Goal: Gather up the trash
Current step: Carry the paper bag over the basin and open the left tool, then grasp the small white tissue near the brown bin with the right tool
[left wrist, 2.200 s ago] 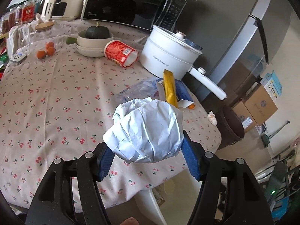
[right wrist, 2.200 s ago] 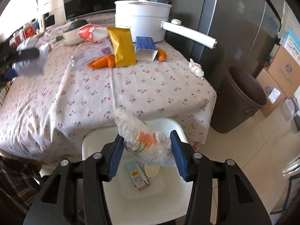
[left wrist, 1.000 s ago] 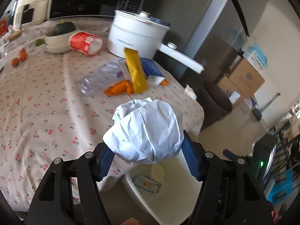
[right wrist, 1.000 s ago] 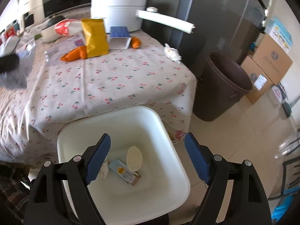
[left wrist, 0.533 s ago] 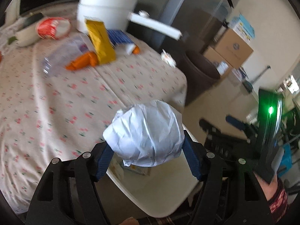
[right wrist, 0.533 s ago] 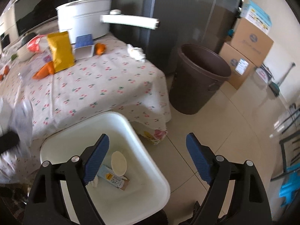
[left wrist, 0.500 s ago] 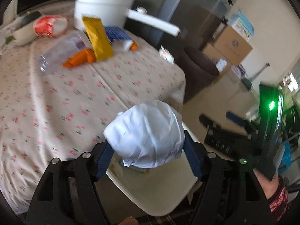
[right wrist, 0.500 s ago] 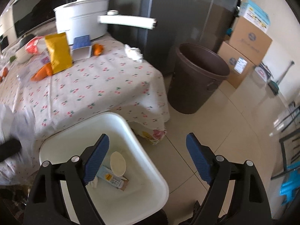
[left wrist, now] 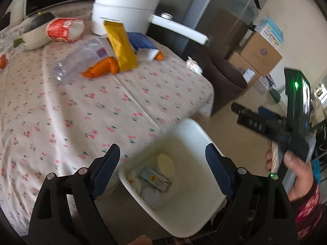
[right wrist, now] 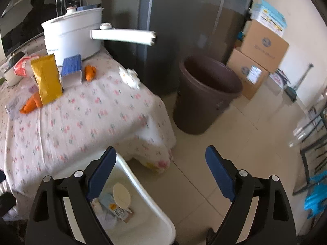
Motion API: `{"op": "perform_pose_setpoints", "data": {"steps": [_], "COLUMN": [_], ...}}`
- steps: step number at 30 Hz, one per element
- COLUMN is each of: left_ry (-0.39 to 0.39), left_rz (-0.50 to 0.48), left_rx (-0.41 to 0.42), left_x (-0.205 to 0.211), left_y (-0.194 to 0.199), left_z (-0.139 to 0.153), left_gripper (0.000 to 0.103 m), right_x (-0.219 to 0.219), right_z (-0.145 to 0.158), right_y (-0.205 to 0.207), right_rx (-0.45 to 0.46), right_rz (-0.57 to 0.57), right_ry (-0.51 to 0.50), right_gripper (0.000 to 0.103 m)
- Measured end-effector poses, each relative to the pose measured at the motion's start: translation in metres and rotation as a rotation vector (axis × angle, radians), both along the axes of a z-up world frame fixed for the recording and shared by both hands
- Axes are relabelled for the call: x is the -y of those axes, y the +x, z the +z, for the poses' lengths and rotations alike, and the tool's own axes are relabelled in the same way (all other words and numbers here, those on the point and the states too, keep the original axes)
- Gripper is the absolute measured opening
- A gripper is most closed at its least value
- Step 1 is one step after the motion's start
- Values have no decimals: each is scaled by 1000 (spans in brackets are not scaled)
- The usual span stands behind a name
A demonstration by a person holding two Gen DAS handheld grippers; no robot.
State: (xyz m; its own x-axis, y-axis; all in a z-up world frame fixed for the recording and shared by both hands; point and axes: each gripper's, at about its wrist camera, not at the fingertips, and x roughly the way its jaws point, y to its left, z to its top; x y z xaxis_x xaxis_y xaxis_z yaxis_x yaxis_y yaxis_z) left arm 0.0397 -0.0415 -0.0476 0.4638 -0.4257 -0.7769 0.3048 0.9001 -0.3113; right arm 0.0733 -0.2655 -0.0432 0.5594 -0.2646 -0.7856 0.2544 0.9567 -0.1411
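Nearest, the left claw (left wrist: pixel 162 160) is held apart and empty over the white bin (left wrist: pixel 190 220); its jaws have just been opening, evidently to drop the paper ball (left wrist: pixel 150 195) now lying inside. The right claw (right wrist: pixel 160 160) is likewise spread, nothing between. Farther off, wrappers (left wrist: pixel 120 46) remain uncollected on the surface (left wrist: pixel 61 110).

you're in a home kitchen: a microwave (right wrist: pixel 40 6) and electric cooking pot (left wrist: pixel 124 8) sit on a cherry-print tablecloth (left wrist: pixel 81 106), beside a fridge (right wrist: pixel 184 26).
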Motion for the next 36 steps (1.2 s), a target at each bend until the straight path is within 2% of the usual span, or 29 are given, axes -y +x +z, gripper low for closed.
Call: {"op": "perform_pose_setpoints", "data": {"steps": [5,10,14,20,22,23,24,25,26,27,32,36], "left_ry": [-6,-5,-12,4,15,21,26,28,30,30,25,39], "left_rz": [44,89,119,135,140,145,150,155,164,175,226,256], "left_rx": [-18,-30,-43,-42,-37,-32,-26,-22,-16,-10,16,34], "left_x": [-16,-34,-47,-56,-59,-60,-62,-63,-66,-69,-81,-85], "left_y": [13,26,35,45,48,50,53,55,59,63,86,108], "left_z": [-4,-8,-11,-13,-13,-12,-11,-10,-8,-7,3,10], "left_gripper": [83,83,83,84,84,84,84,84,84,84,84,84], "right_x": [-6,7,15,15,17,17,17,17,16,14,0,-12], "right_z": [-2,-19,-31,-52,-58,-62,-65,-68,-67,-66,-58,-41], "right_y": [58,111,137,164,168,171,174,176,176,177,172,162], "right_rx": [-7,-33,-19,-37,-45,-55,-70,-68,-58,-61,-46,-19], "right_rz": [60,82,119,149,144,147,151,163,176,181,197,211], "right_ry": [-40,43,101,110,116,122,126,141,152,150,138,168], "right_gripper": [89,89,89,89,84,75,60,55,38,34,33,33]}}
